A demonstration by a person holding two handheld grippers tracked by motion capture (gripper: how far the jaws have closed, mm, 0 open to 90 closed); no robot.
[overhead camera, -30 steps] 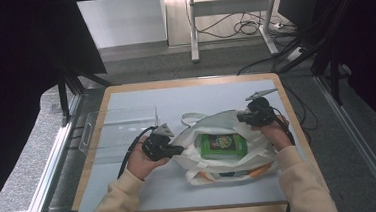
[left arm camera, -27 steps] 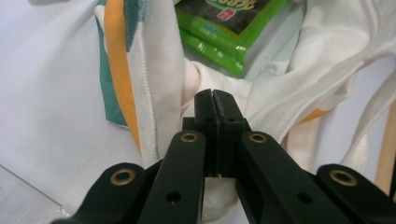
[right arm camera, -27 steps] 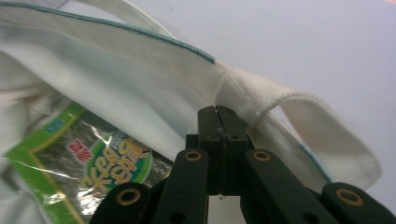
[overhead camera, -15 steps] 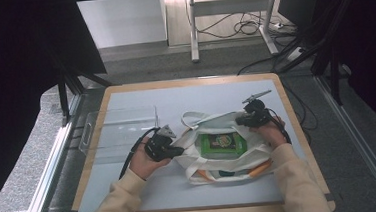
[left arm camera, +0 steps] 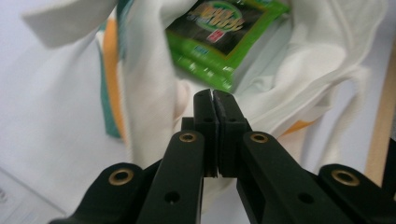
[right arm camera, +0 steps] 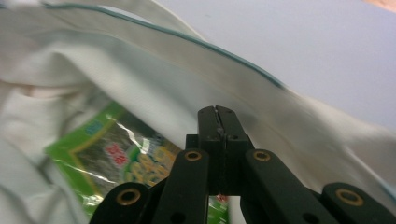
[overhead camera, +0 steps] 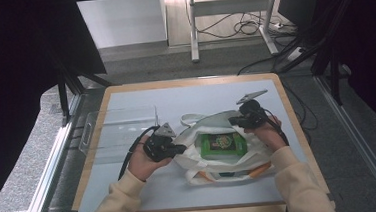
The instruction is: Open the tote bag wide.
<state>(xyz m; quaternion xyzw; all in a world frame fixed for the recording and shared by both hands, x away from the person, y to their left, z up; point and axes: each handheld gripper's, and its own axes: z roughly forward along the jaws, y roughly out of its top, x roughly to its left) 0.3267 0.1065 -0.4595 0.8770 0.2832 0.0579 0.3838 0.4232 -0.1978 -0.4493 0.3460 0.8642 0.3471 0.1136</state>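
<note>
Bag mouth held open, green packet inside.
Left hand-held gripper (overhead camera: 180,148) and right hand-held gripper (overhead camera: 233,121) both pinched tight on the white bag (overhead camera: 230,170) rim, mid-bench (overhead camera: 131,190); keep pulls level so the green packet (overhead camera: 223,145) stays seated.

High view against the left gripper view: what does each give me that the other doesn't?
High view: the clear plastic tray left of the white cloth bag, and the right gripper at the bag's far-right rim. Left gripper view: the left gripper with jaws pressed together at the bag's rim. Both: the bag and the green snack packet inside it.
</note>
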